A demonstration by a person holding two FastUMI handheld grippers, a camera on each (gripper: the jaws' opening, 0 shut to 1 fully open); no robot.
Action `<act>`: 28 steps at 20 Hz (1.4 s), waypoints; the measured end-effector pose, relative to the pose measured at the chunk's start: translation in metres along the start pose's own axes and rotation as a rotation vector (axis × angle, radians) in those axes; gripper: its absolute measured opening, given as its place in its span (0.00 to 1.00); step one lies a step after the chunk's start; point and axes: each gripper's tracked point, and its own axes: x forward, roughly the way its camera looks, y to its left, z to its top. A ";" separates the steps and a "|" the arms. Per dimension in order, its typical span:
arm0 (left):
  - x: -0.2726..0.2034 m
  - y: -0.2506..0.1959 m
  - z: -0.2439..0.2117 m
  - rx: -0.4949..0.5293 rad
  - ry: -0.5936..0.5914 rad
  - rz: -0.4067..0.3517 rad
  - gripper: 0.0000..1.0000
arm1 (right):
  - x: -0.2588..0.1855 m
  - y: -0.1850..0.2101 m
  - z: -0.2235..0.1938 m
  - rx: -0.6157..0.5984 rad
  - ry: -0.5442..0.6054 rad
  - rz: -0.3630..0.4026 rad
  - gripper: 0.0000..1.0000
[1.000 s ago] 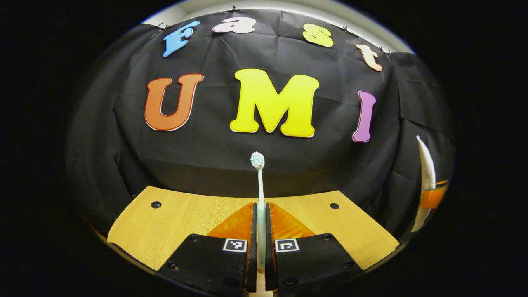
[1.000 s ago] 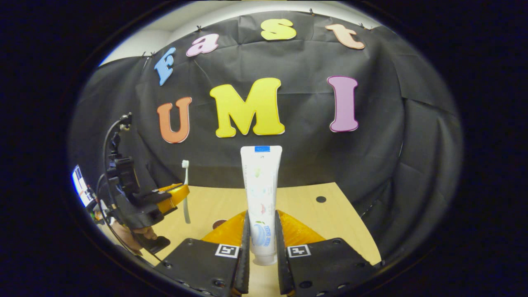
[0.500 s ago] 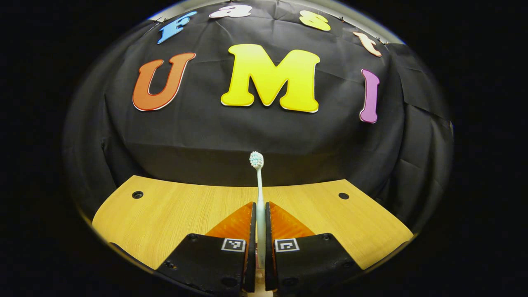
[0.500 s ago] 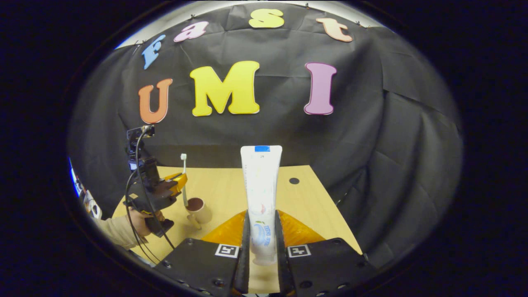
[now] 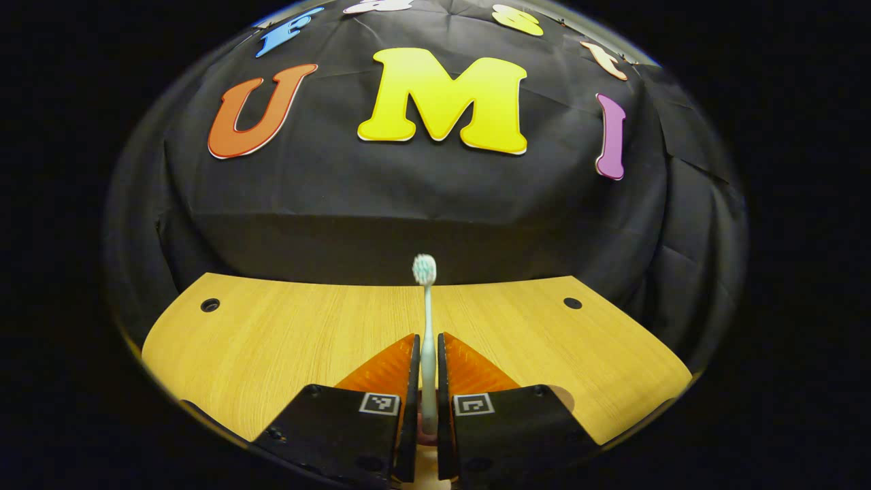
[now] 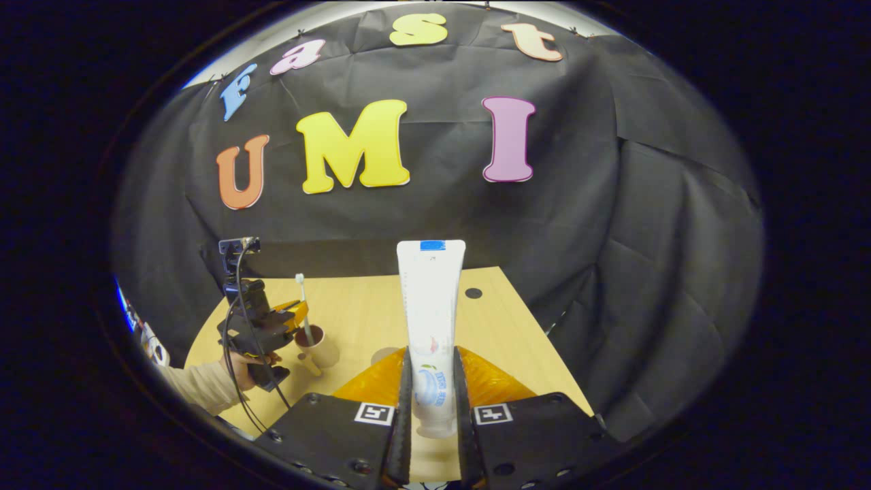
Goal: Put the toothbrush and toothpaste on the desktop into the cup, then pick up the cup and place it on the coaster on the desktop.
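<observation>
My left gripper (image 5: 426, 340) is shut on a white toothbrush (image 5: 426, 320) that stands upright, bristles on top. In the right gripper view the left gripper (image 6: 294, 314) hangs just above a beige cup (image 6: 321, 348) at the table's left. The toothbrush (image 6: 301, 303) has its lower end dipping into the cup's mouth. My right gripper (image 6: 431, 354) is shut on a white toothpaste tube (image 6: 431, 299), held upright above the table's near side. A round greyish coaster (image 6: 383, 355) lies just left of the right gripper's fingers, partly hidden by them.
The wooden table (image 5: 272, 340) has two small dark holes (image 5: 209, 304) near its far corners. Black cloth closes the booth behind and on the right. A hand (image 6: 248, 357) and a sleeve hold the left gripper at the table's left edge.
The left gripper has come down with the toothbrush, whose lower end now reaches into the cup. The right gripper's view has tipped down, showing more table and the coaster.
</observation>
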 end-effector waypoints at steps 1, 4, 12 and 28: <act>-0.003 -0.007 -0.006 -0.012 0.023 -0.036 0.18 | 0.002 0.001 -0.004 0.000 0.010 0.012 0.28; -0.021 0.004 -0.020 -0.052 0.095 0.014 0.49 | 0.008 0.008 -0.006 0.010 0.024 0.055 0.30; -0.126 0.028 -0.007 -0.087 0.060 0.139 0.75 | 0.049 0.074 -0.015 -0.010 0.083 0.248 0.28; -0.303 0.022 0.030 -0.144 -0.013 0.362 0.99 | 0.159 0.270 0.009 -0.235 -0.050 0.589 0.28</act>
